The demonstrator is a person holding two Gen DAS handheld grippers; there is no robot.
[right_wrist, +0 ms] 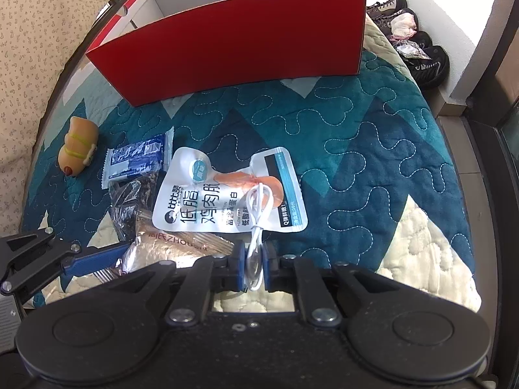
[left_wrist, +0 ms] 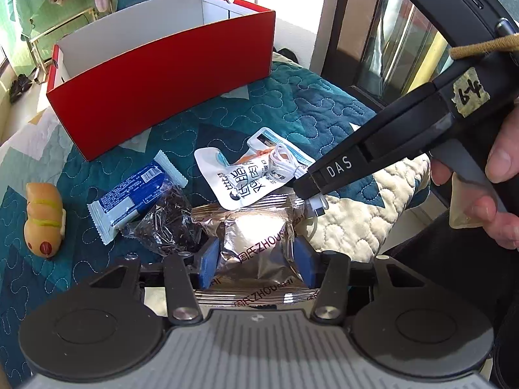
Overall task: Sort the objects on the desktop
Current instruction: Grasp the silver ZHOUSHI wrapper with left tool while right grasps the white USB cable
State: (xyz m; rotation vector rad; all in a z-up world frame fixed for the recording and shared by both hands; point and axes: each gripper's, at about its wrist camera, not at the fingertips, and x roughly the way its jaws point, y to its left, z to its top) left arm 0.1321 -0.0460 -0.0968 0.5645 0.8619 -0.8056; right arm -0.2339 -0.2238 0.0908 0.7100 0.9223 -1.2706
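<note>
1. Left wrist view: my left gripper (left_wrist: 256, 259) has its blue pads (left_wrist: 207, 259) pressed against both sides of a silver foil snack packet (left_wrist: 256, 236), which lies on the quilted teal cover (left_wrist: 308, 110). The packet bulges between the pads, so I read this as a grip.
2. Same view: a crumpled clear wrapper (left_wrist: 165, 223) sits just left of the packet, with a blue-and-white wrapped bar (left_wrist: 133, 191) touching it and a small hot-dog-shaped toy (left_wrist: 43, 217) further left, apart from the rest.
3. Same view: a white chicken pouch (left_wrist: 249, 175) lies beyond the foil packet, overlapping its far edge. The right gripper (left_wrist: 311, 191) reaches in from the right, held by a hand (left_wrist: 486, 194), its tip closed on a white cable (left_wrist: 285, 162).
4. Same view: an open red box (left_wrist: 168, 97) with a white inside stands at the far side of the cover.
5. Right wrist view: my right gripper (right_wrist: 254, 265) is pinched narrow on the white cable (right_wrist: 256, 214), whose loop lies across the white chicken pouch (right_wrist: 211, 201).
6. Same view: the left gripper's blue finger (right_wrist: 94, 259) shows at the lower left against the foil packet (right_wrist: 168, 249). The bar (right_wrist: 136, 162), wrapper (right_wrist: 126, 201) and toy (right_wrist: 79, 149) lie to the left; the red box (right_wrist: 233, 42) stands beyond, and shoes (right_wrist: 418, 48) sit on the floor to the right.
</note>
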